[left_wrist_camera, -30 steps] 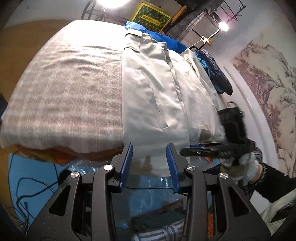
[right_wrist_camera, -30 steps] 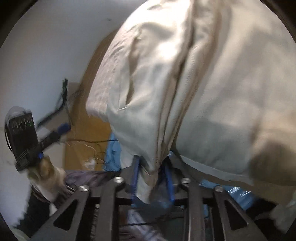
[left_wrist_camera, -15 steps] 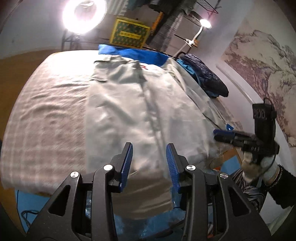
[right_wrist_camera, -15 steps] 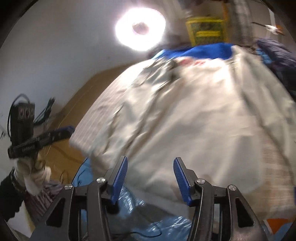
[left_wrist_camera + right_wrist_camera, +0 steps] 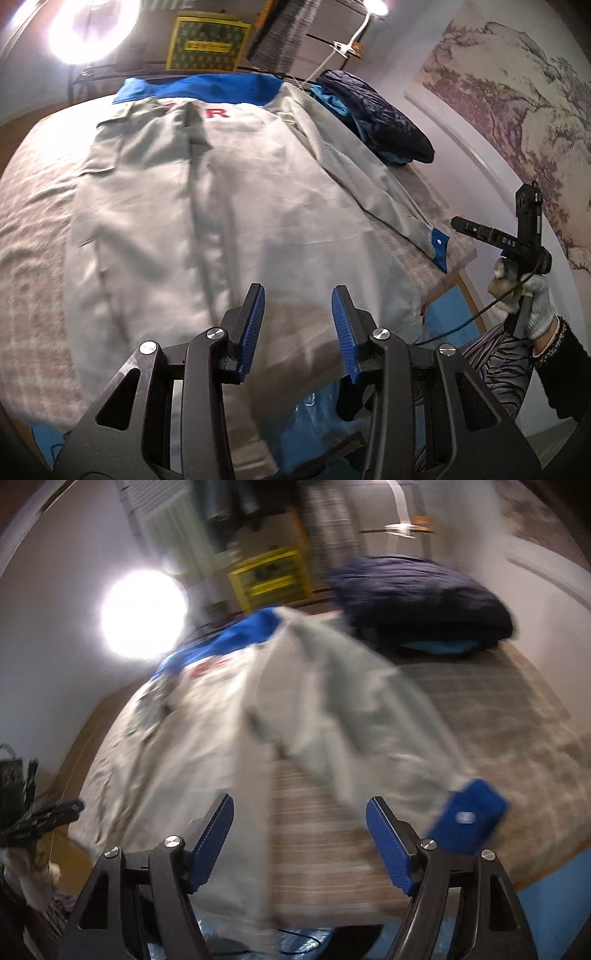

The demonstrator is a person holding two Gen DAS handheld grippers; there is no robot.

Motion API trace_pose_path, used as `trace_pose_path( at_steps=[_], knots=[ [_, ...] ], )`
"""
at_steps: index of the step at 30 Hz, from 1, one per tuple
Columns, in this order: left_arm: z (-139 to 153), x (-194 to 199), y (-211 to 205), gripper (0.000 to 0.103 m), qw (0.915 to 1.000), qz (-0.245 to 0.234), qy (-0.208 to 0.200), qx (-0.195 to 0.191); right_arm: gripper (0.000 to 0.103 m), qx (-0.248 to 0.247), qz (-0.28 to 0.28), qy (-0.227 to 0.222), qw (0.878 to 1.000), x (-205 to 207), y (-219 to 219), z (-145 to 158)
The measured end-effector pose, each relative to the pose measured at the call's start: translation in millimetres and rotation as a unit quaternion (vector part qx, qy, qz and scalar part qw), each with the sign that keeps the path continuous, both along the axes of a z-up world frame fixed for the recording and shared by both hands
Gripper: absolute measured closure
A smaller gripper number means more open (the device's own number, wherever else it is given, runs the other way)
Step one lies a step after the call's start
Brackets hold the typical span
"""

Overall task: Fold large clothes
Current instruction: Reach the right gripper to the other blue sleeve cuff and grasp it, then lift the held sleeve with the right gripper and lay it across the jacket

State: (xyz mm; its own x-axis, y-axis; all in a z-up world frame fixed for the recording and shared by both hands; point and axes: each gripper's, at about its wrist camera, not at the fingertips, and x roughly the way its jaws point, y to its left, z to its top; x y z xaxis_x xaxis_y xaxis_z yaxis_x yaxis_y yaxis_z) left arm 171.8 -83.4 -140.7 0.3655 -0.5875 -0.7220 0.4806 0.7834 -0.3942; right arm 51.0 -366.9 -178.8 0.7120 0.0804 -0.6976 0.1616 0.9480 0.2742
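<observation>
- One second ago the right gripper was pinching the grey jacket; its jaws have just been opening and now stand spread, with nothing between them.
- The left gripper, lower centre, has its jaws partly spread and holds nothing.
- The jacket now lies flat on the bed, filling mid-frame.
- A blue cuff lies at lower right.
- A dark folded coat sits at upper right.

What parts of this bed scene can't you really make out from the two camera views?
- Red lettering on the grey jacket: left view, a fold covers it.
- Jacket hem: both views, hand-held grippers hide it.
- Dark blue jacket: right view, motion-blurred.
- Yellow box: print too small.
</observation>
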Motion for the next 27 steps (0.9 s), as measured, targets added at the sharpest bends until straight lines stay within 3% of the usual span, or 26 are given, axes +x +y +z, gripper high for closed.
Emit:
trace_pose_path(
  at_steps=[3,6,10,13,18,20,22,23,25,27],
  knots=[
    [-4.1,7.1,-17.1,0.065,0.9999,-0.009,0.006,-0.003,0.022,0.001,-0.048,0.012,0.999,-3.8,-39.7,-9.3],
    [-10.0,13.7,-31.2,0.065,0.9998,-0.012,0.014,-0.004,0.019,0.038,-0.095,0.032,0.994,-7.9,-83.8,-26.3],
    [-18.9,17.9,-43.0,0.065,0.9996,-0.013,0.024,-0.009,0.021,0.115,-0.155,0.052,0.980,-13.4,-135.6,-56.3],
    [-25.7,19.8,-49.7,0.065,0.9995,-0.015,0.029,-0.002,0.025,0.150,-0.175,0.060,0.971,-12.7,-154.1,-74.3],
    [-28.9,22.1,-54.4,0.065,0.9994,-0.017,0.030,0.000,0.028,0.161,-0.186,0.064,0.967,-7.5,-159.9,-89.4],
    [-29.1,23.0,-54.1,0.065,0.9994,-0.015,0.031,-0.002,0.044,0.141,-0.174,0.068,0.972,-1.2,-156.0,-87.4],
    [-28.4,24.9,-52.7,0.065,0.9995,-0.010,0.030,-0.004,0.068,0.112,-0.161,0.081,0.977,6.2,-148.3,-87.4],
    [-27.8,26.0,-51.5,0.065,0.9995,-0.008,0.029,-0.005,0.073,0.099,-0.158,0.084,0.979,7.4,-144.5,-87.2],
    [-25.7,27.1,-47.6,0.065,0.9996,-0.004,0.027,-0.009,0.097,0.078,-0.152,0.086,0.982,9.4,-137.5,-84.0],
    [-23.4,27.8,-42.6,0.065,0.9996,0.002,0.024,-0.013,0.101,0.063,-0.151,0.074,0.984,9.2,-131.9,-75.8]
  ],
)
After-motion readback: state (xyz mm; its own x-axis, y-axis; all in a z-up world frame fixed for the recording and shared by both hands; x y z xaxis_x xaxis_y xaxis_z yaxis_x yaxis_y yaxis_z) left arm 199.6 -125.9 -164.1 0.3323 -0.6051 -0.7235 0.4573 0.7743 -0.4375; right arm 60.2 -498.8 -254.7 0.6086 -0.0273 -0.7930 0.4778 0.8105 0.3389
